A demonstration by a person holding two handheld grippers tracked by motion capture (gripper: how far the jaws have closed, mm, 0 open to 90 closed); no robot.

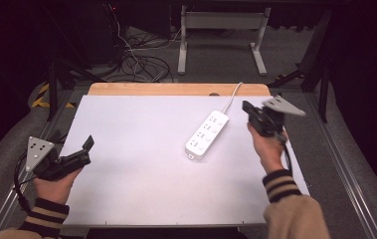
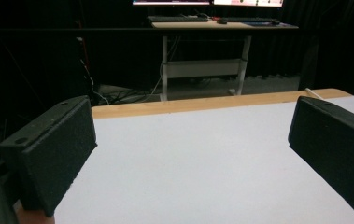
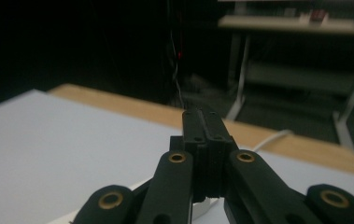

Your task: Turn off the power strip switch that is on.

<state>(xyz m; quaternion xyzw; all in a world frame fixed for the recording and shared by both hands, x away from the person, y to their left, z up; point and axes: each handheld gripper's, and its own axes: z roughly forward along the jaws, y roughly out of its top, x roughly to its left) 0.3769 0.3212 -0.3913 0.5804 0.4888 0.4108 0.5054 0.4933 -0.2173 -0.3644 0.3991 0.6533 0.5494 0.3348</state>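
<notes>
White six-outlet power strip (image 1: 206, 135), corded

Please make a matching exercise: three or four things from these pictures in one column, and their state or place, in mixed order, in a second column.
Things:
1. left hand-held gripper
2. right hand-held gripper
3. white plastic power strip
4. bare wooden strip of table

States or places:
A. jaws shut together
B. along the far edge
C. jaws wide apart
D. lying on the white sheet, right of centre

Pairs: 1-C, 2-A, 3-D, 4-B
</notes>
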